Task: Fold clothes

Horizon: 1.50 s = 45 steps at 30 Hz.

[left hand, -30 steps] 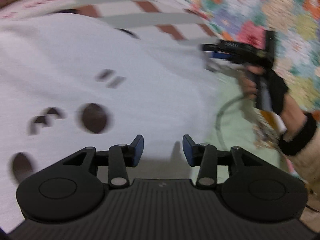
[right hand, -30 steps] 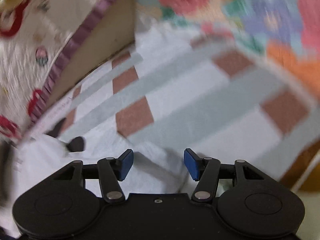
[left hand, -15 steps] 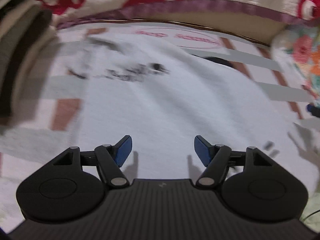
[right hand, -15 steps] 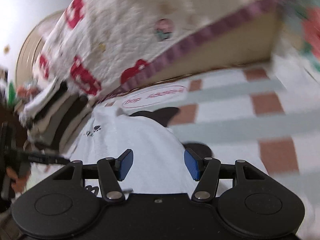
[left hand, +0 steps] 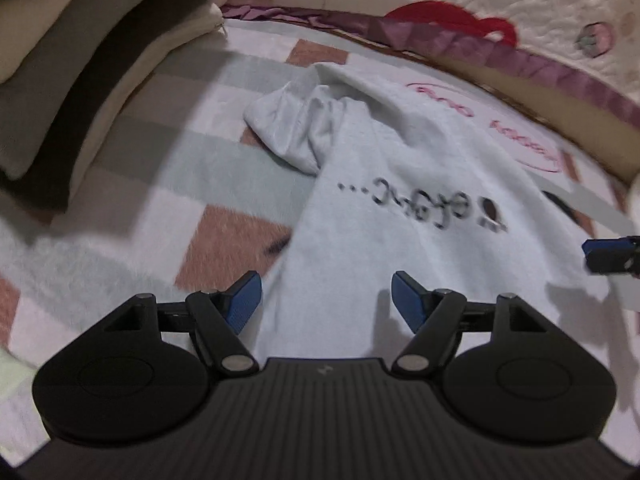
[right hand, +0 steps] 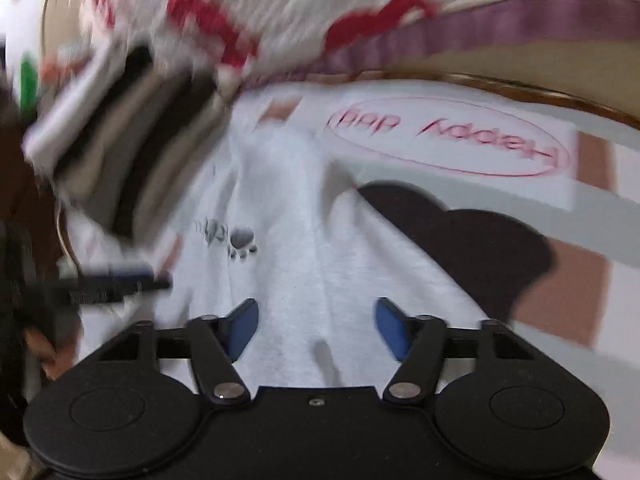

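Note:
A white sweatshirt [left hand: 420, 200] with black printed lettering lies spread on a checked blanket. Its sleeve [left hand: 296, 128] is bunched at the far left. My left gripper [left hand: 324, 292] hangs open just above the shirt's near left edge, nothing between its blue pads. The right gripper's blue tip [left hand: 608, 254] shows at the right border. In the right wrist view the same shirt [right hand: 304, 240] shows a paw print and a dark patch [right hand: 480, 236] at its right. My right gripper [right hand: 316, 316] is open above the cloth. The left gripper [right hand: 116, 280] shows blurred at the left.
The blanket [left hand: 160, 184] has grey, white and brown squares and a pink oval print [right hand: 448, 136]. Stacked beige and brown cushions [left hand: 80, 60] stand at the left. A white quilt with red figures [left hand: 480, 0] rises along the back. A hand [right hand: 40, 344] is at the lower left.
Both views have swung from the floral quilt side toward the cushions and red-figured quilt. The left jaws have widened. The bunched sleeve has come into the left view; the dark patch into the right.

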Each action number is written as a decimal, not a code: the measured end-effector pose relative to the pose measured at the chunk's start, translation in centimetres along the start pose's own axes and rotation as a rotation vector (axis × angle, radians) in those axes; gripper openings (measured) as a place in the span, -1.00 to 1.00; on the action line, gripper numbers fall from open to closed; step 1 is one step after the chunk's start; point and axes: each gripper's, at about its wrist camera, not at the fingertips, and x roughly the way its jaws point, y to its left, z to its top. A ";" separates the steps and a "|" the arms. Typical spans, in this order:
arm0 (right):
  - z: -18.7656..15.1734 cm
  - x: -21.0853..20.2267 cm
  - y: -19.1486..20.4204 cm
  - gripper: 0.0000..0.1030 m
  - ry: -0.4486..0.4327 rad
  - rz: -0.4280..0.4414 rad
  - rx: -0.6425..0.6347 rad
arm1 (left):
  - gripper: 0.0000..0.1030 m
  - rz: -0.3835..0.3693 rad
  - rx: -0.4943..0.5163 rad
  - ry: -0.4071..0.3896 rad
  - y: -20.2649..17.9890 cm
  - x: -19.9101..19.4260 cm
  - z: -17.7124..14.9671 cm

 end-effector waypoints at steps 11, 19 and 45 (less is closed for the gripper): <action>2.7 8.0 1.1 -0.05 -0.129 -0.186 -0.010 | 0.38 -0.073 -0.204 -0.092 1.8 3.6 4.1; -4.6 0.7 10.1 -0.83 -0.294 -0.053 -0.402 | 0.38 -0.194 -0.182 -0.204 1.7 -2.5 1.2; -18.9 -1.1 14.3 -0.71 -0.140 -0.039 -0.263 | -0.85 -0.348 0.077 0.014 -4.3 -0.4 -5.7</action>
